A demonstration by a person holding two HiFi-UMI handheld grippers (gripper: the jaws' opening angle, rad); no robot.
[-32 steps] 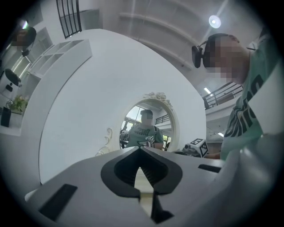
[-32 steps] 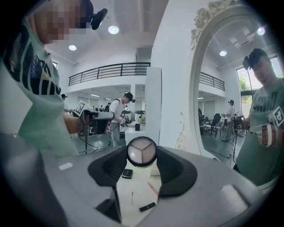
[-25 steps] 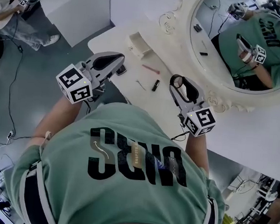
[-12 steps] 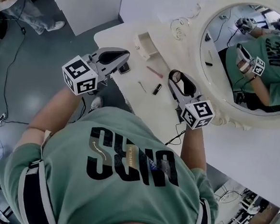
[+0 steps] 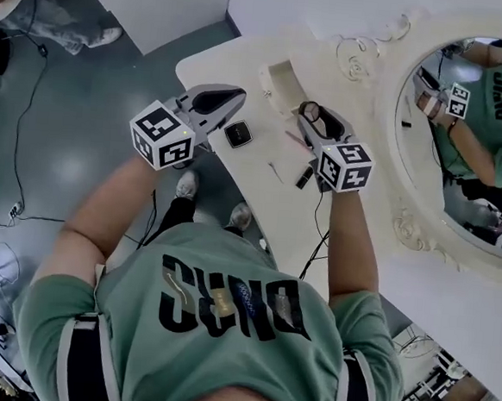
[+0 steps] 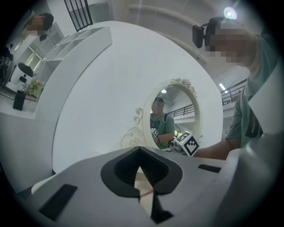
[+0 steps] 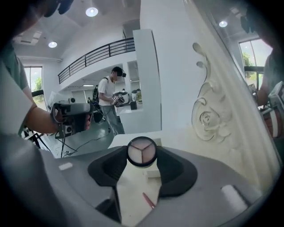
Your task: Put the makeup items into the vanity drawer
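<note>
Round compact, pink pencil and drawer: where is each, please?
round compact (image 7: 141,151), right gripper view, on its pink face.
pink pencil (image 7: 148,200), right gripper view, on its middle.
drawer (image 5: 280,78), head view, on its wall.

Head view: overhead, facing steeply down onto the vanity top (image 5: 244,173) and oval mirror (image 5: 463,143), well off from both
Left gripper view: low and close behind its own jaws, facing across the top toward the mirror
Right gripper view: close behind its own jaws, facing along the top, just beside the carved mirror frame (image 7: 208,115)
Shared: vanity top, mirror frame and pink pencil (image 5: 292,138) show in all three
</note>
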